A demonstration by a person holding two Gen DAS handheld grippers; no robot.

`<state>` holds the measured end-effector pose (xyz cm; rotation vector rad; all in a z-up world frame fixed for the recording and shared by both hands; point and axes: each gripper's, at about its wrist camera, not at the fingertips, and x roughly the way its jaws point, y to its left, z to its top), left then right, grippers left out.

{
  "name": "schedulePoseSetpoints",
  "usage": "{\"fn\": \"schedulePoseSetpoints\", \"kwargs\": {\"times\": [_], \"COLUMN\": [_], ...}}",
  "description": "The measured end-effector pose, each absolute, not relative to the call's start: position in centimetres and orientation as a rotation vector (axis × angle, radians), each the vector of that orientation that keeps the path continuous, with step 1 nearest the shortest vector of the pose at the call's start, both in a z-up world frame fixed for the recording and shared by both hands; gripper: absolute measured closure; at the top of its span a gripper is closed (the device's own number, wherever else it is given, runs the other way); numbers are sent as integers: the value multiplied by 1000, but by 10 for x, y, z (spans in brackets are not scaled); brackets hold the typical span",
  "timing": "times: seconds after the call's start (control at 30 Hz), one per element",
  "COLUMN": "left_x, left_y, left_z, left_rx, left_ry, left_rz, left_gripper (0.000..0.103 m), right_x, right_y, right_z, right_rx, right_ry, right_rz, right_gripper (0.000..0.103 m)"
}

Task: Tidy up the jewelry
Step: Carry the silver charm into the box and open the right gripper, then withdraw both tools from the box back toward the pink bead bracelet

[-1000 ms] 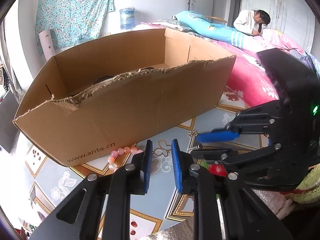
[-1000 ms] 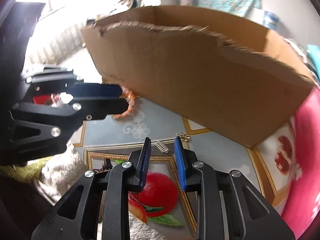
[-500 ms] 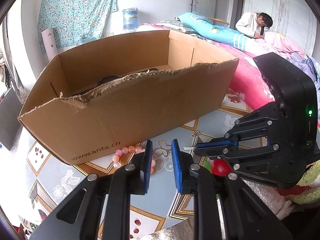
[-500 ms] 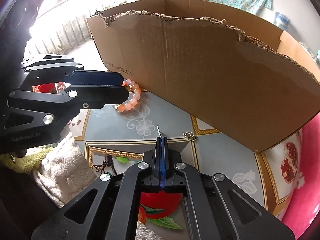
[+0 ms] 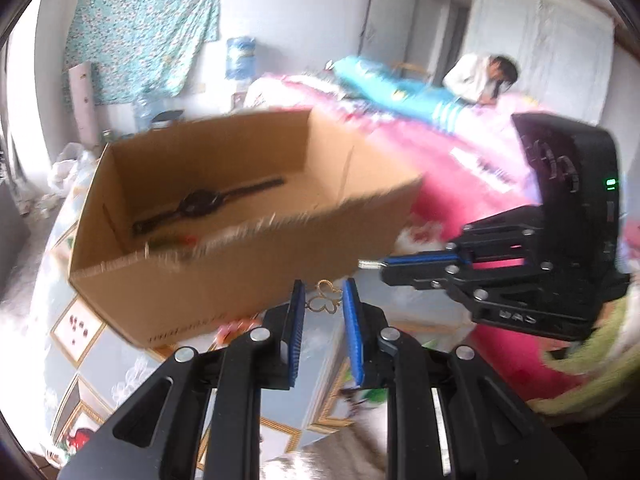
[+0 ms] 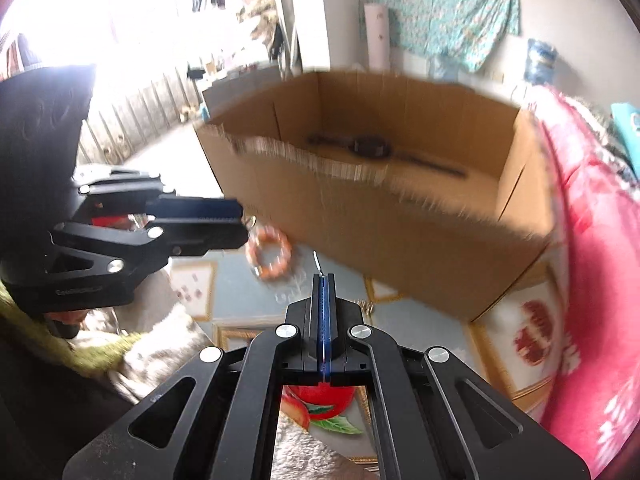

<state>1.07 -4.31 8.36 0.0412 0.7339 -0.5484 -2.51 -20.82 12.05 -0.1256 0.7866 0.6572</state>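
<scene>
Gold butterfly charm (image 5: 323, 298) clamped in left hand-held gripper (image 5: 322, 300), thin silver pin (image 6: 317, 261) pinched in closed right hand-held gripper (image 6: 324, 280), both short of cardboard box's (image 5: 248, 272) torn near edge, bead bracelet (image 6: 269, 254) seen whole from right wrist only.

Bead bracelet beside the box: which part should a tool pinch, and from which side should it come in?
On the bead bracelet, pinch the arc farthest from the box, coming straight down, one finger inside the ring, one outside. It lies flat on the tablecloth, and its other side is near the box wall, probably leaving little room.
</scene>
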Motion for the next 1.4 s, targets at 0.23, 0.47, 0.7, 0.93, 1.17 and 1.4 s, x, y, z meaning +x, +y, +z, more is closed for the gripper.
{"fn": "schedulePoseSetpoints", "kwargs": {"times": [0.23, 0.47, 0.7, 0.93, 1.17, 1.4], "left_x": [28, 91, 153, 173, 171, 151], "left_y": [-43, -63, -83, -81, -73, -66], "left_z": [127, 121, 89, 77, 82, 100], "left_rx": [2, 10, -16, -95, -112, -113], "left_ry": [656, 727, 873, 941, 918, 855], "left_rz": [-612, -581, -559, -537, -512, -504], "left_gripper": [85, 84, 89, 74, 66, 56], "right_x": [1, 47, 113, 127, 117, 97], "right_y": [-218, -199, -183, -187, -202, -213], "right_z": [153, 134, 125, 119, 127, 142], "right_rx": [-44, -90, -91, -13, 56, 115], "right_ry": [680, 736, 822, 851, 823, 774], "right_rz": [626, 535, 446, 436, 440, 457], "right_gripper": [103, 103, 103, 93, 85, 77]}}
